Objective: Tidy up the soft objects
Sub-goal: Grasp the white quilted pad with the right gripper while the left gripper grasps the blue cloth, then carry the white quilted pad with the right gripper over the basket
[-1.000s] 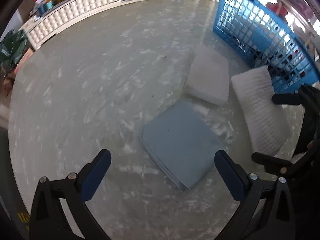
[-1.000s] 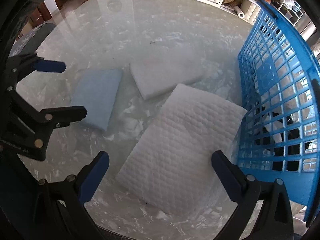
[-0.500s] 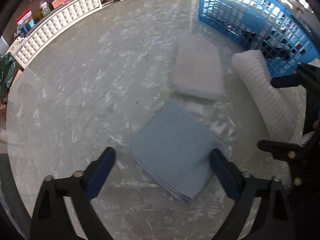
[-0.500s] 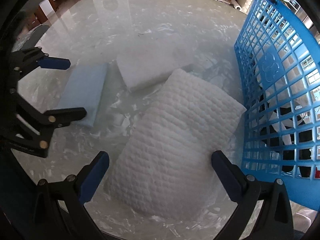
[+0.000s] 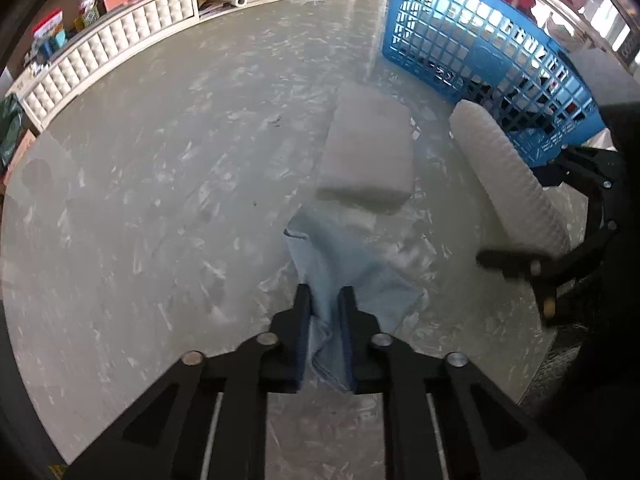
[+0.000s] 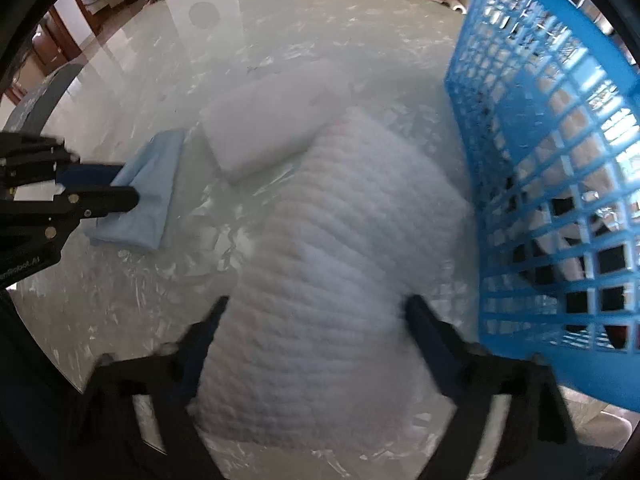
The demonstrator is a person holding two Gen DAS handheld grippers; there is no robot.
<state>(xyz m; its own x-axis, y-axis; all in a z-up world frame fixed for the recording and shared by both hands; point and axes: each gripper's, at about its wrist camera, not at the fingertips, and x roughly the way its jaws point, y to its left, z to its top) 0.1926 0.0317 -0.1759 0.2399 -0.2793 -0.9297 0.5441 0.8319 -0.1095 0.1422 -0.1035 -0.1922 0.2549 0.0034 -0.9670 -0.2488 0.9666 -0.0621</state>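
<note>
My left gripper (image 5: 325,300) is shut on the near edge of a folded light blue cloth (image 5: 340,256), which lifts and bunches between the pads; it also shows in the right wrist view (image 6: 148,196). A smooth white foam pad (image 5: 366,156) lies flat beyond it, seen too in the right wrist view (image 6: 264,128). My right gripper (image 6: 316,308) has its jaws around the near end of a quilted white pad (image 6: 340,248), which bulges up between the fingers (image 6: 208,332); the frame is blurred. That pad shows in the left wrist view (image 5: 508,176).
A blue plastic lattice basket (image 6: 552,168) stands on the right of the round glass table (image 5: 160,200), close against the quilted pad, with dark items inside. White cabinets (image 5: 120,52) stand beyond the table's far edge.
My left gripper has closed from wide open onto the blue cloth's edge. My right gripper has moved in and narrowed around the quilted pad, which now humps upward.
</note>
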